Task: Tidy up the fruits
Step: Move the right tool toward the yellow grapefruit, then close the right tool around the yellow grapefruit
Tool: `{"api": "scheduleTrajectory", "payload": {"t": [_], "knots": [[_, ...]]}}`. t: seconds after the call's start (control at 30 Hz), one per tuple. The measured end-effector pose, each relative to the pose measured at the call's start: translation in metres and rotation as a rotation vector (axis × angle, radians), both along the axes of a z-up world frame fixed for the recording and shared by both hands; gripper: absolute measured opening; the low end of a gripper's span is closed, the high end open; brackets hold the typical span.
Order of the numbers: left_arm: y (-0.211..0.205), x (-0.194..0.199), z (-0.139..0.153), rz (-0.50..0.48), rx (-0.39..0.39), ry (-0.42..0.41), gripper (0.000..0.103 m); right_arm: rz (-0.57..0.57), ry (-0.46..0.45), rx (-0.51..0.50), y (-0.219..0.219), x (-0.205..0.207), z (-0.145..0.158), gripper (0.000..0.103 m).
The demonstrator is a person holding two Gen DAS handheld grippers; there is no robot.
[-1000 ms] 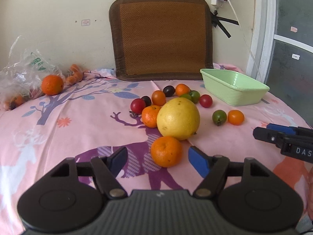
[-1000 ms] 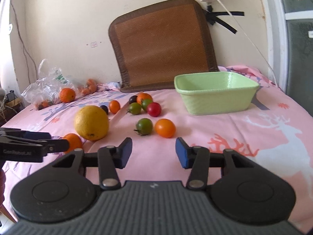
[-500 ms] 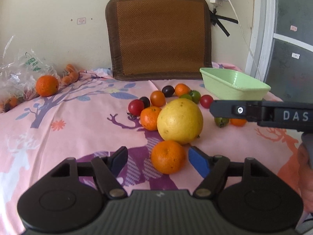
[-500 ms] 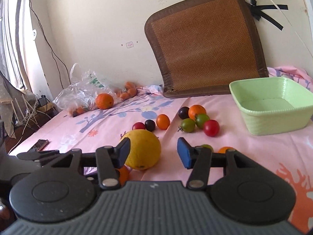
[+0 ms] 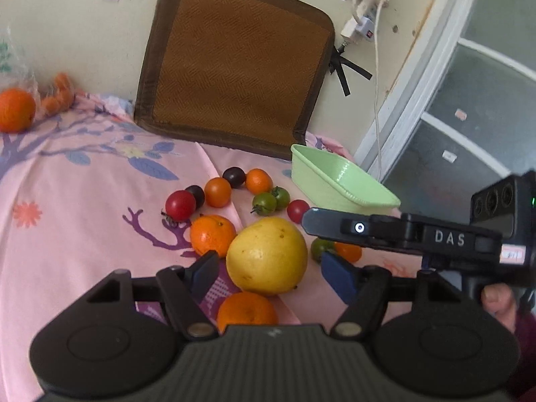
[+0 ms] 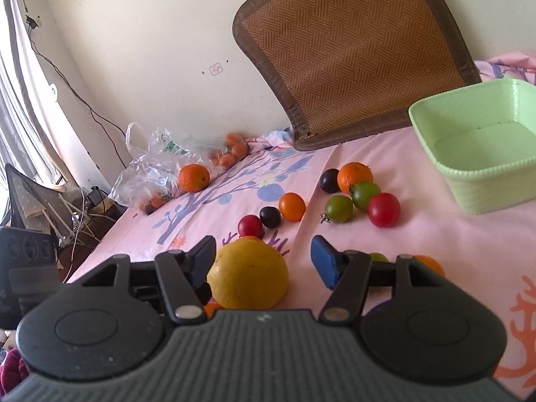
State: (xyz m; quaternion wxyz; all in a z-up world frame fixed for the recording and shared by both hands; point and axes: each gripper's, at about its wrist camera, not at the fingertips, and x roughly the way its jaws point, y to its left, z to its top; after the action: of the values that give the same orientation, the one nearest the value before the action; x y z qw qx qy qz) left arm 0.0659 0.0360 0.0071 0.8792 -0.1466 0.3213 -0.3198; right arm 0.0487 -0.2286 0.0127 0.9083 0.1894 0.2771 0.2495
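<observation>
We hold two grippers low over the pink tablecloth (image 5: 83, 181), both aimed at the same big yellow fruit.

Nearest to us, the left gripper (image 5: 268, 271) has its blue pads spread apart. The jaws are closing a little, but the pads do not touch anything yet. A mandarin (image 5: 247, 311) sits right at its base, partly hidden, and the big yellow grapefruit (image 5: 267, 255) lies just past it, between the two pads. We think we stand this wide because the grapefruit is fat and needs a big bite.

The right gripper (image 6: 263, 260) comes in from the other side. Its jaws are opening, with the grapefruit (image 6: 248, 274) between them; no firm press shows. In the left view its black finger (image 5: 368, 231) reaches across above the small fruits.

The grapefruit is nearly round, so it points nowhere much. Its longer side seems to lean a bit, top toward the right and away from us in the left view.

Further back lie small tomatoes, red (image 6: 383, 209), green (image 6: 339, 208) and dark, with more mandarins among them. The green basket (image 6: 495, 171) waits empty on the right, likely for the fruit. Far off, an orange (image 6: 193, 177) rests by a plastic bag (image 6: 147, 164), and a woven mat (image 6: 355, 43) leans on the wall.
</observation>
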Motion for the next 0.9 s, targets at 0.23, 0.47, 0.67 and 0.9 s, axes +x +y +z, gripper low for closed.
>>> {"api": "scheduleTrajectory", "payload": {"t": [0.23,0.47,0.67,0.9], "knots": [[0.024,0.018,-0.005,-0.012,-0.214,0.134,0.069,0.128,-0.040,-0.092,0.008,0.000,-0.005,0.065],[0.004,0.025,-0.005,-0.020,-0.147,0.128,0.069,0.177,0.023,-0.142,0.028,0.019,-0.022,0.067],[-0.001,0.025,-0.006,-0.008,-0.121,0.127,0.069,0.167,0.034,-0.104,0.026,0.018,-0.027,0.065],[-0.018,0.024,0.018,-0.033,-0.133,0.079,0.069,0.083,-0.072,-0.088,0.006,0.003,-0.006,0.064]]}}
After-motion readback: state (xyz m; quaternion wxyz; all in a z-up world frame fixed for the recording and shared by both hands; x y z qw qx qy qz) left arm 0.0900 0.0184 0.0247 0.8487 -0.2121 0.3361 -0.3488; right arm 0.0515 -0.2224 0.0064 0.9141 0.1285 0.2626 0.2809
